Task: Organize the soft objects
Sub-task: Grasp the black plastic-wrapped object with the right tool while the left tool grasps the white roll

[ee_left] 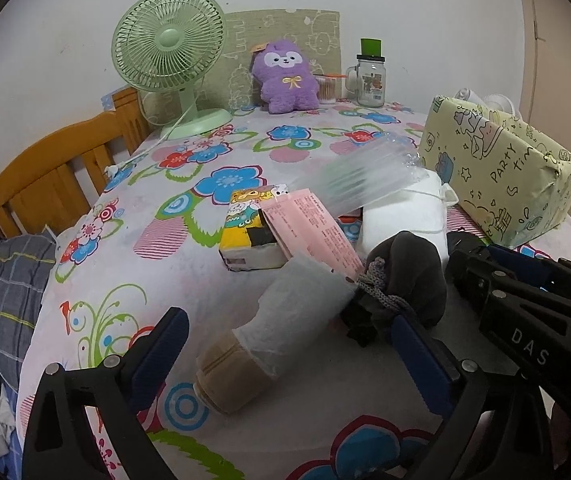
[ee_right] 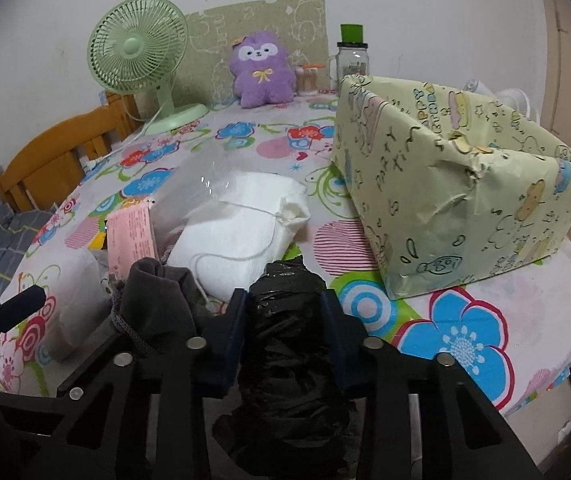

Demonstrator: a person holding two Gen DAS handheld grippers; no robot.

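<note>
**Right gripper clamps the black plastic bag beside the box**

The table (ee_right: 465,364) is covered with a smooth floral cloth, and most of the soft things lie in a loose heap near its front edge. The largest item is the box (ee_right: 457,184), wrapped in pale green party paper that is creased and torn at one corner; it is open at the top, stands to the right of the heap and looks like the likely place for the soft items, though that is a judgement.

Next in size is the white padded pack (ee_right: 237,232), puffy and cloth-like, with a thin cord across it and clear film lying over its far end. Beside it sits a dark grey pouch (ee_left: 409,276) of matte fabric, tied with a braided cord, and a beige and white roll (ee_left: 261,340) lying on its side between the left gripper's (ee_left: 289,352) fingers. Those fingers stand wide apart and press on nothing.

The right gripper (ee_right: 283,316) is clenched on the black plastic bag (ee_right: 285,344), a crumpled, glossy, thin-film bundle that bulges above and below the blue pads. It sits at the front of the heap, just beside the grey pouch.

To do this step well, lift straight up so the slippery film does not slide out, keep clear of the pouch cord, and carry the bag over the box wall before letting go.
</note>
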